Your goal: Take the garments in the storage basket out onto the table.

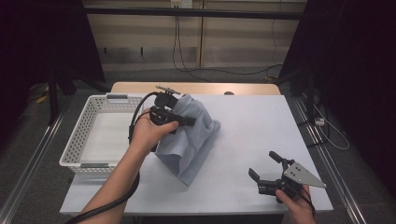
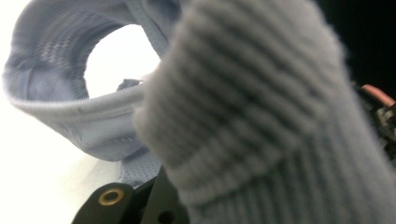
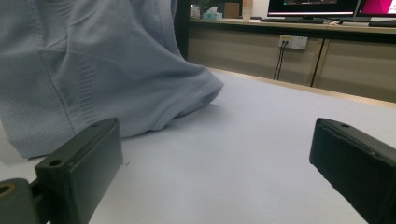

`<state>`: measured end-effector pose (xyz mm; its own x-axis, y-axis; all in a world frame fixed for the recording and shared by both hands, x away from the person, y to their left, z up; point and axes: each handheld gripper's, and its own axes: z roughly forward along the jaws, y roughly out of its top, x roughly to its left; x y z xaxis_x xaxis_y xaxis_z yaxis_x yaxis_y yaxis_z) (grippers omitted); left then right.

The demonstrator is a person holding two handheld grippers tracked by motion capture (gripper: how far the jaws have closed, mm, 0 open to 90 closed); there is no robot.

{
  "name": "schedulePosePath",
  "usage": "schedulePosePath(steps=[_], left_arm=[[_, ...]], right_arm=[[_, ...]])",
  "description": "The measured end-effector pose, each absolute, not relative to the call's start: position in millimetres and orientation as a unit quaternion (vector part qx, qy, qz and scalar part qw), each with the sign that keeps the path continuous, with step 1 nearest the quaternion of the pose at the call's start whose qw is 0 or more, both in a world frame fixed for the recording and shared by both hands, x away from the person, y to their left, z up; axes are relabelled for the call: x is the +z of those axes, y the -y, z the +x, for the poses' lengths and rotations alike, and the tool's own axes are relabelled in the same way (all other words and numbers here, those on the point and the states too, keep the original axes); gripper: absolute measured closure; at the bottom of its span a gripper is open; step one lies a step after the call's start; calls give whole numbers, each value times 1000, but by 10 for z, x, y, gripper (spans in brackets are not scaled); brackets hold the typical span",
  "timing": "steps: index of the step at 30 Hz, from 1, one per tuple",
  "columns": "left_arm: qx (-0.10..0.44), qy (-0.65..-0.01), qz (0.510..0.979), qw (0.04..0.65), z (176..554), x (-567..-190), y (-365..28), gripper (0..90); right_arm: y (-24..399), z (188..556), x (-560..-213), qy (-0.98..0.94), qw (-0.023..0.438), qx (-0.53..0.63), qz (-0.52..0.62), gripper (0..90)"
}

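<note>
White tabletop (image 1: 261,135) under us, dark curtains both sides, wood wall at the back. Our left gripper (image 1: 180,120) is clamped on the grey-blue shirt (image 1: 196,135): in the left gripper view the ribbed fabric bunches right over the jaws, w/ a hem loop hanging just beyond. Shirt is lifted at the pinch point and drapes down from there to the table, lower edge resting on the top. Just left of that gripper sits the white basket (image 1: 81,140), its rim next to the shirt & our left hand (image 1: 147,133). Well off to the right, near the table's front edge, our right gripper (image 1: 266,165) sits low w/ jaws wide apart, nothing between them. Right gripper view: bare tabletop between its jaws, shirt heaped ahead & to the left, not touching.
</note>
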<state>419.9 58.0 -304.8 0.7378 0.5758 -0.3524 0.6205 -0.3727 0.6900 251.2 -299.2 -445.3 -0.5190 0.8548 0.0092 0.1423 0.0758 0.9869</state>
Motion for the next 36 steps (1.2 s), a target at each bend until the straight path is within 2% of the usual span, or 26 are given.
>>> schedulePosePath(steps=[12,36], left_arm=[[-26,-362,838,407,4194,-3430,-541,807],[-2,-356,845,399,4171,-3577,-550,800]], right_arm=[[2988,2516,-4455,-663,312,566,377,21],[2985,2517,-4456,-664,311,566,376,21]])
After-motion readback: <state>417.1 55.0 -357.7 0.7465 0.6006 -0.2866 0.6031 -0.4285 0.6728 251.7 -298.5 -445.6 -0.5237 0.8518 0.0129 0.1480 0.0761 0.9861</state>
